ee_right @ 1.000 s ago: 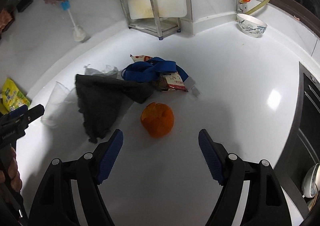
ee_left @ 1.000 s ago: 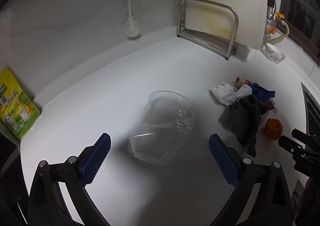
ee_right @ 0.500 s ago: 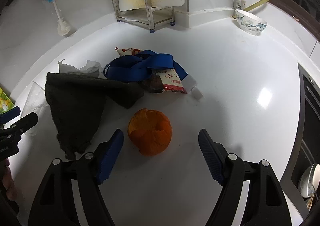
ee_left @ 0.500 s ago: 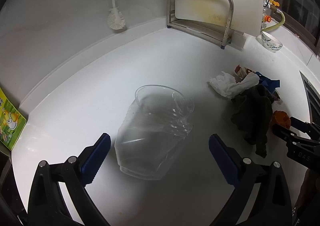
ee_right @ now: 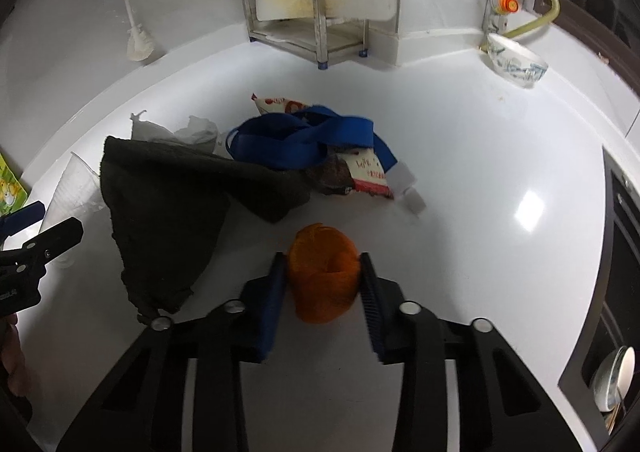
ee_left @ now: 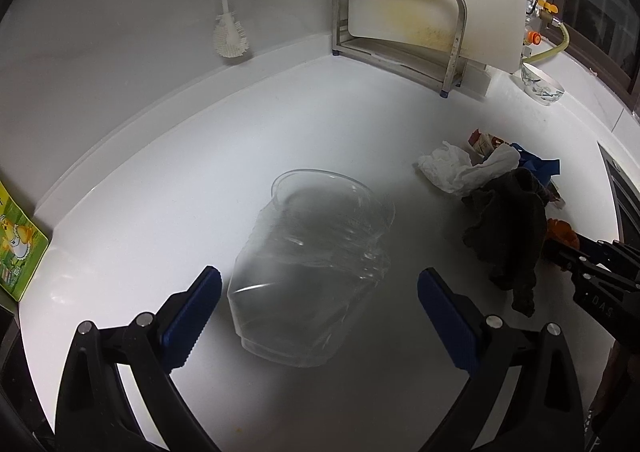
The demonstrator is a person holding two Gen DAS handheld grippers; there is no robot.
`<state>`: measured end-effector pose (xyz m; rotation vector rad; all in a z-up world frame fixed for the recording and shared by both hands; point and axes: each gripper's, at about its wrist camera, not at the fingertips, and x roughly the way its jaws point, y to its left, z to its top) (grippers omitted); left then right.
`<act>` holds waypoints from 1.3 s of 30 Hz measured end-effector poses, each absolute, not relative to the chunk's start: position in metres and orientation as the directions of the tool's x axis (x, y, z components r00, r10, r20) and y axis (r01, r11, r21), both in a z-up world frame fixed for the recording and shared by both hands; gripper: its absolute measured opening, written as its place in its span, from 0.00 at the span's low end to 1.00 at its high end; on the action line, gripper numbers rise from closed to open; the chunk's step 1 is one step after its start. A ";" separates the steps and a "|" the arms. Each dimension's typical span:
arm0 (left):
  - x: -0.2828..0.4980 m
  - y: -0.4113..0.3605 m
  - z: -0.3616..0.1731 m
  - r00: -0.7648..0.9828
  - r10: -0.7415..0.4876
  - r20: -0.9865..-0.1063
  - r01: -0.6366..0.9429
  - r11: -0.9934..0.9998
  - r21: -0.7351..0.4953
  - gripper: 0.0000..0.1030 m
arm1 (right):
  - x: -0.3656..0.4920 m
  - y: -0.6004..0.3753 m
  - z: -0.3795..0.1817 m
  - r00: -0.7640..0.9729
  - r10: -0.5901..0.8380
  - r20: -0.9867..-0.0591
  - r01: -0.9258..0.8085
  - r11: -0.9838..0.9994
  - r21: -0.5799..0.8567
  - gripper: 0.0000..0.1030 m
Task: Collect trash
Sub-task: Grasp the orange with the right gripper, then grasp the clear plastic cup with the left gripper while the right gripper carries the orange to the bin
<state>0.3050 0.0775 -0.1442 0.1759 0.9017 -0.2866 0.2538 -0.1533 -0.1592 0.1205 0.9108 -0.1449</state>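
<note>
Your right tool (ee_right: 323,272) pinches the orange peel (ee_right: 322,277): light, soft, easily crushed. Your left tool (ee_left: 318,302) gapes wide before the flimsy clear plastic cup (ee_left: 312,272); grip its sides gently.

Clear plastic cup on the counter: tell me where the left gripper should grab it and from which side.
Grip the clear plastic cup across its side walls near the closed base, coming straight in from the base end. It lies tipped over, mouth pointing away, base nearest the open left gripper, whose fingers already sit either side of it. Squeeze gently; the thin walls look crushable.
</note>
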 end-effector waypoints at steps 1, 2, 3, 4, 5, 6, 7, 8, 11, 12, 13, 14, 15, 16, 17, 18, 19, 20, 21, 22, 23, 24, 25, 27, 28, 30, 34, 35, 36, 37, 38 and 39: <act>0.305 0.077 -0.144 0.586 -0.171 -0.792 0.319 0.947 0.030 0.94 | 0.253 -0.153 -0.158 0.606 -0.070 -0.793 0.175 0.983 0.047 0.28; 0.305 0.077 -0.144 0.586 -0.172 -0.792 0.319 0.947 0.030 0.94 | 0.252 -0.154 -0.157 0.608 -0.065 -0.791 0.176 0.983 0.055 0.28; 0.305 0.077 -0.145 0.586 -0.173 -0.792 0.319 0.947 0.029 0.94 | 0.251 -0.155 -0.156 0.612 -0.062 -0.789 0.179 0.982 0.062 0.28; 0.306 0.077 -0.145 0.585 -0.174 -0.792 0.319 0.947 0.028 0.94 | 0.249 -0.156 -0.155 0.614 -0.060 -0.787 0.182 0.981 0.068 0.28; 0.306 0.077 -0.146 0.585 -0.175 -0.792 0.319 0.947 0.027 0.94 | 0.247 -0.158 -0.153 0.618 -0.055 -0.784 0.188 0.979 0.080 0.28; 0.306 0.077 -0.146 0.586 -0.175 -0.791 0.319 0.947 0.026 0.94 | 0.245 -0.160 -0.152 0.620 -0.052 -0.783 0.193 0.977 0.088 0.28; 0.307 0.077 -0.147 0.585 -0.176 -0.791 0.319 0.947 0.026 0.94 | 0.243 -0.161 -0.151 0.620 -0.051 -0.783 0.198 0.976 0.094 0.28; 0.307 0.078 -0.148 0.585 -0.177 -0.792 0.319 0.947 0.024 0.94 | 0.239 -0.162 -0.149 0.621 -0.050 -0.782 0.207 0.973 0.101 0.28; 0.311 0.077 -0.153 0.581 -0.172 -0.796 0.316 0.948 0.026 0.94 | 0.229 -0.168 -0.147 0.623 -0.037 -0.781 0.227 0.964 0.135 0.28; 0.313 0.077 -0.154 0.580 -0.170 -0.797 0.316 0.948 0.028 0.94 | 0.226 -0.169 -0.146 0.624 -0.034 -0.781 0.231 0.963 0.142 0.28; 0.314 0.076 -0.156 0.580 -0.168 -0.797 0.315 0.949 0.030 0.94 | 0.224 -0.170 -0.145 0.625 -0.033 -0.780 0.233 0.961 0.146 0.28; 0.316 0.075 -0.157 0.580 -0.168 -0.797 0.315 0.949 0.029 0.94 | 0.221 -0.171 -0.144 0.625 -0.032 -0.780 0.235 0.961 0.149 0.28; 0.316 0.075 -0.157 0.580 -0.169 -0.797 0.315 0.949 0.028 0.94 | 0.219 -0.171 -0.143 0.625 -0.030 -0.780 0.236 0.960 0.152 0.28; 0.318 0.075 -0.158 0.579 -0.168 -0.798 0.315 0.949 0.029 0.94 | 0.217 -0.171 -0.142 0.625 -0.027 -0.780 0.236 0.959 0.156 0.28; 0.319 0.074 -0.160 0.578 -0.168 -0.798 0.315 0.949 0.028 0.94 | 0.216 -0.171 -0.142 0.625 -0.026 -0.780 0.236 0.959 0.157 0.28; 0.321 0.073 -0.160 0.579 -0.169 -0.797 0.314 0.949 0.027 0.94 | 0.214 -0.171 -0.142 0.625 -0.024 -0.780 0.235 0.959 0.158 0.28; 0.322 0.073 -0.161 0.582 -0.170 -0.795 0.312 0.950 0.026 0.94 | 0.213 -0.170 -0.141 0.625 -0.021 -0.780 0.233 0.959 0.161 0.28; 0.323 0.073 -0.160 0.586 -0.173 -0.792 0.312 0.950 0.022 0.93 | 0.212 -0.169 -0.141 0.625 -0.020 -0.780 0.232 0.959 0.161 0.28; 0.324 0.073 -0.159 0.590 -0.176 -0.788 0.311 0.950 0.020 0.92 | 0.211 -0.168 -0.141 0.624 -0.019 -0.781 0.230 0.960 0.161 0.28; 0.325 0.073 -0.158 0.594 -0.178 -0.784 0.310 0.951 0.019 0.90 | 0.210 -0.167 -0.141 0.623 -0.015 -0.782 0.228 0.960 0.162 0.28; 0.326 0.073 -0.156 0.598 -0.184 -0.780 0.313 0.950 0.015 0.82 | 0.210 -0.166 -0.141 0.622 -0.014 -0.783 0.226 0.960 0.163 0.28; 0.326 0.072 -0.154 0.598 -0.188 -0.779 0.316 0.949 0.014 0.79 | 0.208 -0.165 -0.141 0.622 -0.012 -0.783 0.225 0.960 0.164 0.28; 0.327 0.072 -0.153 0.598 -0.192 -0.778 0.319 0.948 0.011 0.79 | 0.207 -0.165 -0.141 0.620 -0.010 -0.784 0.224 0.961 0.165 0.28; 0.327 0.073 -0.150 0.597 -0.207 -0.775 0.324 0.946 -0.003 0.70 | 0.205 -0.164 -0.141 0.620 -0.007 -0.785 0.223 0.960 0.168 0.28; 0.327 0.073 -0.149 0.594 -0.213 -0.776 0.327 0.945 -0.009 0.70 | 0.204 -0.164 -0.140 0.620 -0.005 -0.785 0.222 0.960 0.169 0.28; 0.325 0.074 -0.146 0.592 -0.216 -0.776 0.325 0.946 -0.015 0.68 | 0.201 -0.162 -0.139 0.620 -0.005 -0.784 0.222 0.960 0.169 0.28; 0.317 0.075 -0.140 0.589 -0.217 -0.778 0.322 0.947 -0.020 0.67 | 0.194 -0.162 -0.135 0.626 -0.002 -0.780 0.223 0.959 0.176 0.28; 0.313 0.076 -0.138 0.591 -0.215 -0.778 0.319 0.948 -0.019 0.67 | 0.192 -0.161 -0.135 0.627 -0.001 -0.779 0.223 0.958 0.178 0.28; 0.311 0.076 -0.136 0.590 -0.212 -0.779 0.317 0.948 -0.017 0.67 | 0.189 -0.161 -0.134 0.627 0.001 -0.779 0.223 0.958 0.181 0.28; 0.307 0.077 -0.134 0.589 -0.206 -0.782 0.314 0.949 -0.013 0.67 | 0.187 -0.161 -0.132 0.626 0.002 -0.780 0.223 0.958 0.181 0.28; 0.302 0.077 -0.131 0.587 -0.203 -0.784 0.312 0.950 -0.013 0.66 | 0.184 -0.160 -0.131 0.626 0.002 -0.780 0.223 0.958 0.181 0.28; 0.298 0.077 -0.129 0.585 -0.204 -0.785 0.312 0.950 -0.015 0.66 | 0.179 -0.160 -0.127 0.630 0.006 -0.776 0.220 0.958 0.186 0.28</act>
